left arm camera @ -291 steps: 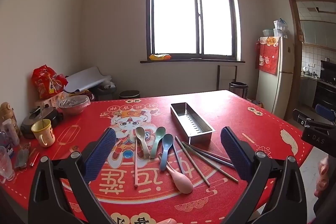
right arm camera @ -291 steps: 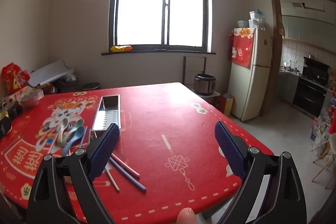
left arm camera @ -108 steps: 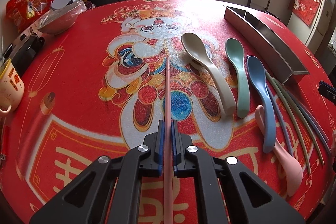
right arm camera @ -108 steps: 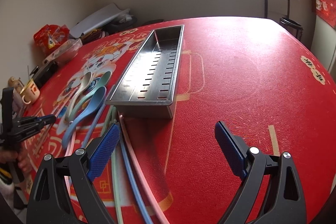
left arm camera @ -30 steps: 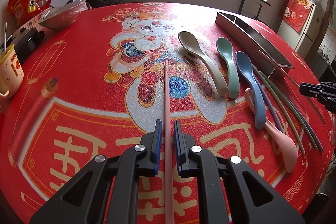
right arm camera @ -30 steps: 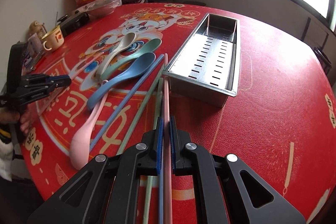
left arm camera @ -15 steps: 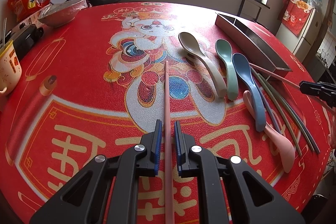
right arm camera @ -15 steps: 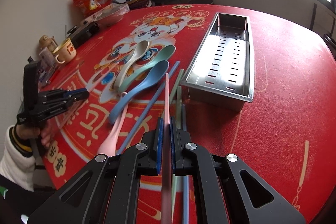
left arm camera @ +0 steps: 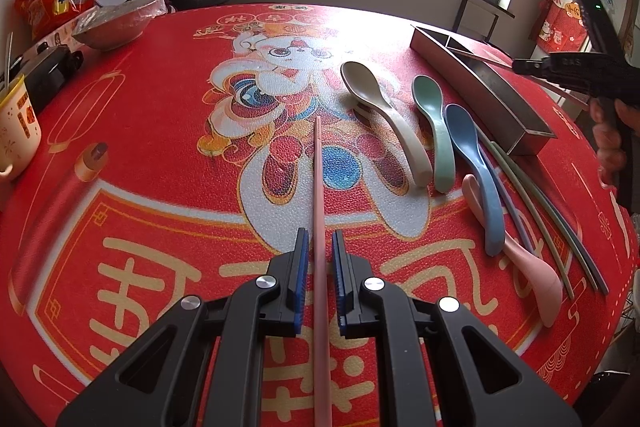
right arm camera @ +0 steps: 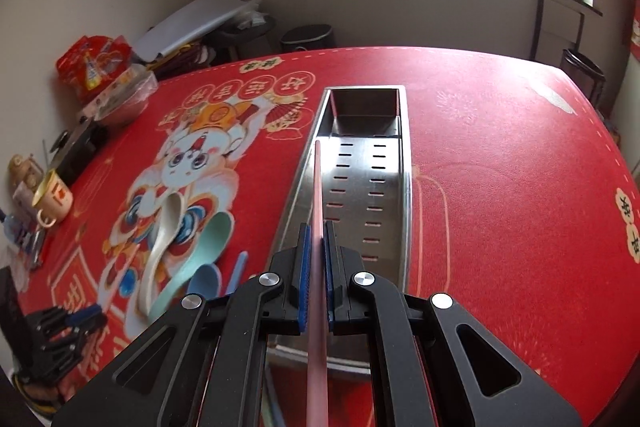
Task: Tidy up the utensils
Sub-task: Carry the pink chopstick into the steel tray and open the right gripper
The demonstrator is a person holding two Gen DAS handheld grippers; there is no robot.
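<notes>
The right gripper (right arm camera: 316, 259), clenched on a pink chopstick (right arm camera: 317, 211), holds it over the steel tray (right arm camera: 405, 163), likely to lower and release next, while the left gripper (left arm camera: 319, 259) grasps the other pink chopstick (left arm camera: 318, 187) above the tablecloth (left arm camera: 160, 147).

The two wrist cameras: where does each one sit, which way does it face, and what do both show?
Left wrist: sits behind the left tongs, looks down across the red table at the spoons; its own fingers flank a pink chopstick; the right tongs and a hand show at right.
Right wrist: sits behind the right tongs, shut on a second pink chopstick, above the steel tray; left tongs at lower left.
Shared: tray, beige spoon, green spoon.
</notes>
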